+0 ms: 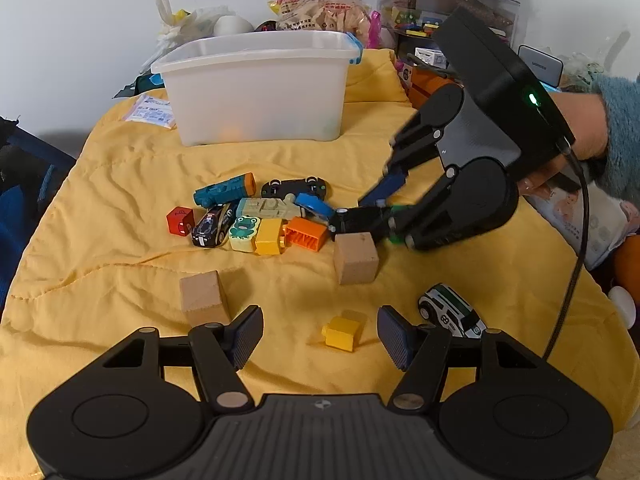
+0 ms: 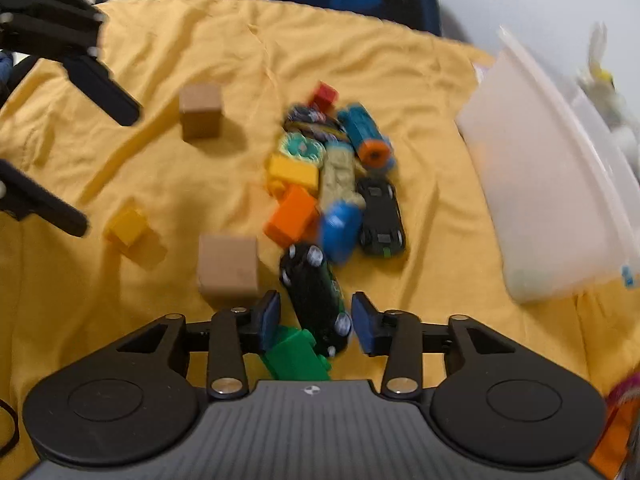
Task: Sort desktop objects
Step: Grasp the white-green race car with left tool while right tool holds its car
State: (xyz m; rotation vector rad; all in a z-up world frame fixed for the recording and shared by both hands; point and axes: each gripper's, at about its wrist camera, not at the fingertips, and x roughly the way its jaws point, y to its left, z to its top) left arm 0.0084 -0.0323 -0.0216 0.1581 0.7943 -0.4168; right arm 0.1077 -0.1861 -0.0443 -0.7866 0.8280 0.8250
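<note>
A pile of toys lies on the yellow cloth (image 1: 120,184): a blue tube with an orange end (image 1: 225,191), a red cube (image 1: 180,221), toy cars, a frog block (image 1: 244,232), yellow (image 1: 269,236) and orange bricks (image 1: 307,233). My left gripper (image 1: 320,338) is open and empty above a small yellow brick (image 1: 342,332). My right gripper (image 2: 314,320) is open with its fingers either side of a black toy car (image 2: 316,296), not closed on it. A green brick (image 2: 296,354) lies under it. A wooden cube (image 2: 229,269) sits just left.
A translucent white bin (image 1: 260,88) stands at the back of the cloth. A second wooden cube (image 1: 203,296) and a white-green toy car (image 1: 452,312) lie near my left gripper. Bags, boxes and clutter line the back and right edges.
</note>
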